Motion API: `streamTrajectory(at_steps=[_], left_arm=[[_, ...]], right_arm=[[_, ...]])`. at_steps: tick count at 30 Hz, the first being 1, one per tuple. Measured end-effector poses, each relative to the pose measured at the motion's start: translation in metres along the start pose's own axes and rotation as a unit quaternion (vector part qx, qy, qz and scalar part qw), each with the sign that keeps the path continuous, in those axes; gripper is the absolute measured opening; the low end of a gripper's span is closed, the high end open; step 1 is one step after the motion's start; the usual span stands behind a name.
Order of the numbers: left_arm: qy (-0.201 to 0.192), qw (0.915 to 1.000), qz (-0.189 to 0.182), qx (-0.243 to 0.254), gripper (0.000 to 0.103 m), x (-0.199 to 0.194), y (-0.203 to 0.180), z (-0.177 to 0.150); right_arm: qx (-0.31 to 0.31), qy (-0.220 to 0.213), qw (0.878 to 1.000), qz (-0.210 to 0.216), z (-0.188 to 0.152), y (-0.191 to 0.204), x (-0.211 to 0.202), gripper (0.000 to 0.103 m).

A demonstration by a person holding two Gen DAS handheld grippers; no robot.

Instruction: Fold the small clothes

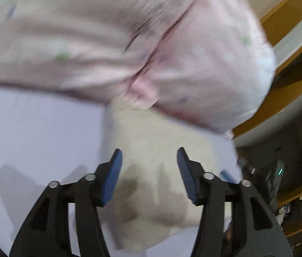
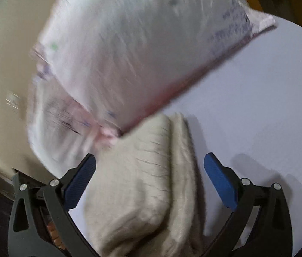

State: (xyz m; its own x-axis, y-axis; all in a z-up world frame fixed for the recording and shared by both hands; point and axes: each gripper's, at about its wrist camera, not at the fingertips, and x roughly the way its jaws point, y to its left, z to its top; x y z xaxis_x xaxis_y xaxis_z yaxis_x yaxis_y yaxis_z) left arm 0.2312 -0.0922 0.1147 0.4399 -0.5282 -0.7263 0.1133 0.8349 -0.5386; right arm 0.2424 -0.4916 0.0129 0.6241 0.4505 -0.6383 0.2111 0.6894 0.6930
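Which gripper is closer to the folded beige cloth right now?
Right, marginally. The right gripper straddles the beige cloth, which runs back between its open fingers. The left gripper is open over the cloth's edge. Neither grips it.

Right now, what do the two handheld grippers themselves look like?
Both match. The left gripper and right gripper have black skeletal linkage arms with cut-out slots, silver round pivot pins, and blue ribbed pads. No cables, markings or sleeves are visible.

Table: I'm seeing a round white table [image 2: 258, 98] lying under everything.
Shelf: I'm seeing wooden shelving [image 1: 290, 79] running along the right edge of the left view.
Device: I'm seeing a dark gadget [image 1: 276, 174] glowing green beside the table edge; blurred.
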Motion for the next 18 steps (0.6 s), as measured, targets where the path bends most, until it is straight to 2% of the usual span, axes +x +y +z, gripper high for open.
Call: streamTrajectory(at_steps=[3, 5, 6, 7, 9, 10, 11, 13, 14, 15, 17, 18], left_arm=[[0.045, 0.9987, 0.017, -0.018, 0.057, 0.035, 0.001, -0.004], [0.044, 0.9987, 0.023, -0.015, 0.062, 0.042, 0.0, -0.011], [0.039, 0.9989, 0.023, -0.013, 0.065, 0.042, 0.004, -0.012], [0.032, 0.9992, 0.022, -0.008, 0.066, 0.044, 0.002, -0.013], [0.032, 0.9994, 0.008, -0.013, 0.067, 0.051, 0.003, -0.01], [0.035, 0.9992, -0.002, -0.02, 0.067, 0.058, 0.013, -0.007], [0.039, 0.9988, -0.015, -0.028, 0.065, 0.061, 0.02, -0.006], [0.037, 0.9988, -0.024, -0.023, 0.054, 0.064, 0.022, -0.005], [0.037, 0.9987, -0.033, -0.014, 0.042, 0.063, 0.022, -0.004], [0.037, 0.9982, -0.047, -0.009, 0.037, 0.056, 0.025, -0.003], [0.035, 0.997, -0.068, 0.012, 0.035, 0.039, 0.036, 0.002], [0.022, 0.9977, -0.059, 0.025, 0.035, 0.023, 0.04, 0.002]], right_arm=[[-0.003, 0.054, 0.998, -0.016, 0.0, 0.0, 0.024, 0.101], [-0.003, 0.08, 0.997, -0.024, -0.001, -0.002, 0.035, 0.099], [-0.011, 0.077, 0.997, -0.025, -0.002, -0.001, 0.036, 0.097], [-0.017, 0.076, 0.997, -0.023, -0.003, 0.0, 0.037, 0.09], [-0.02, 0.082, 0.996, -0.014, -0.008, -0.001, 0.042, 0.068], [-0.027, 0.078, 0.996, -0.017, -0.01, 0.0, 0.043, 0.045], [-0.017, 0.082, 0.996, 0.001, -0.013, -0.002, 0.046, 0.04], [-0.005, 0.074, 0.997, 0.02, -0.017, -0.002, 0.044, 0.036], [-0.003, 0.071, 0.997, 0.03, -0.019, 0.0, 0.042, 0.035], [0.001, 0.071, 0.996, 0.052, -0.021, 0.005, 0.038, 0.034], [-0.007, 0.08, 0.993, 0.089, -0.025, 0.021, 0.035, 0.032], [-0.024, 0.091, 0.99, 0.107, -0.031, 0.037, 0.037, 0.032]])
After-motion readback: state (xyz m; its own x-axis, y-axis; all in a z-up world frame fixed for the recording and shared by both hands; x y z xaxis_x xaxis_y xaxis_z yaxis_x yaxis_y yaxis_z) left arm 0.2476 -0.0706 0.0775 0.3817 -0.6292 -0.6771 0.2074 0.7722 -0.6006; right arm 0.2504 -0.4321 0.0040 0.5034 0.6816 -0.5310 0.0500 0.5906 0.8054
